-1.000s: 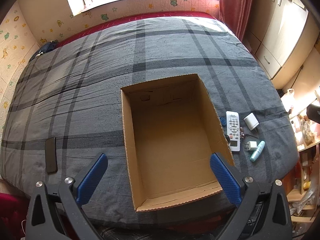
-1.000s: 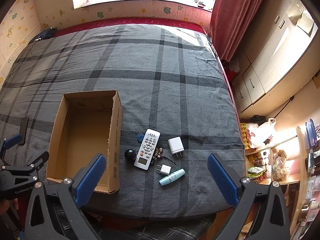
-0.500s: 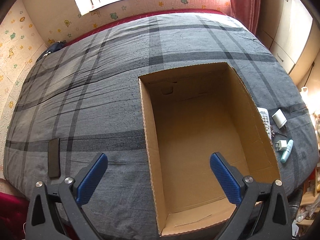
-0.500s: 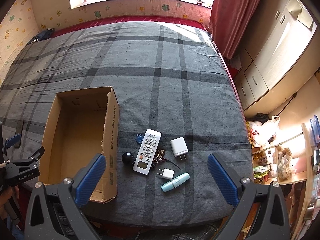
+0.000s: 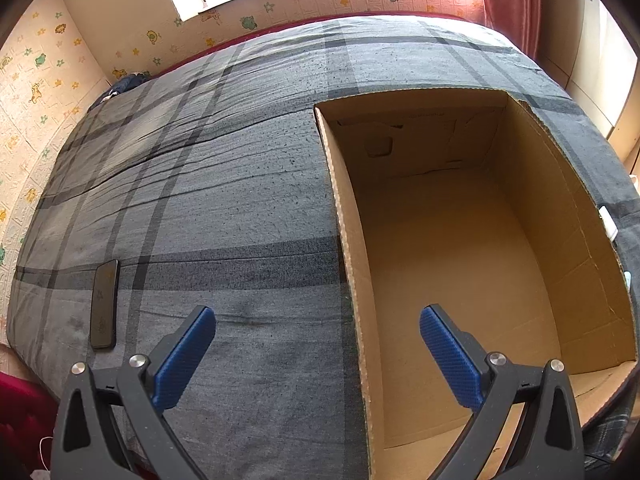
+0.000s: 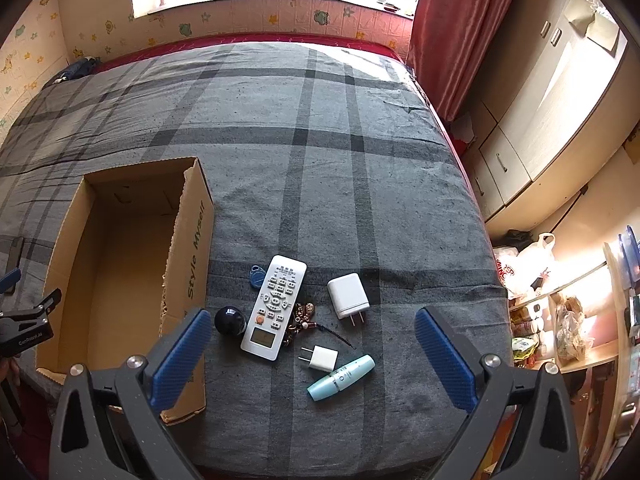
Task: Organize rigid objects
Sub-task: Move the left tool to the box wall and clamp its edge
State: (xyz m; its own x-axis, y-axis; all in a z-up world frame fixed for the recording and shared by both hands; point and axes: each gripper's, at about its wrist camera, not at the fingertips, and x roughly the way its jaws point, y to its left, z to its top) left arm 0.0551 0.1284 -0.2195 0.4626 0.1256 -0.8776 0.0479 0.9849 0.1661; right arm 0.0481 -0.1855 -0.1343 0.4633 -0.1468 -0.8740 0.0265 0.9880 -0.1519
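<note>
A: Where's the remote (image 6: 274, 307)?
B: On the bed (image 6: 320, 128), just right of the empty box (image 6: 192, 264). It's light, stiff, slick plastic; grip across its narrow sides at mid-length.
A: The tools?
B: Right tool (image 6: 312, 340) spread wide above it; left tool (image 5: 318, 344) spread, empty, straddling the box's left wall. The beads (image 6: 300, 316) beside the remote may be touching it; hard to tell.
</note>
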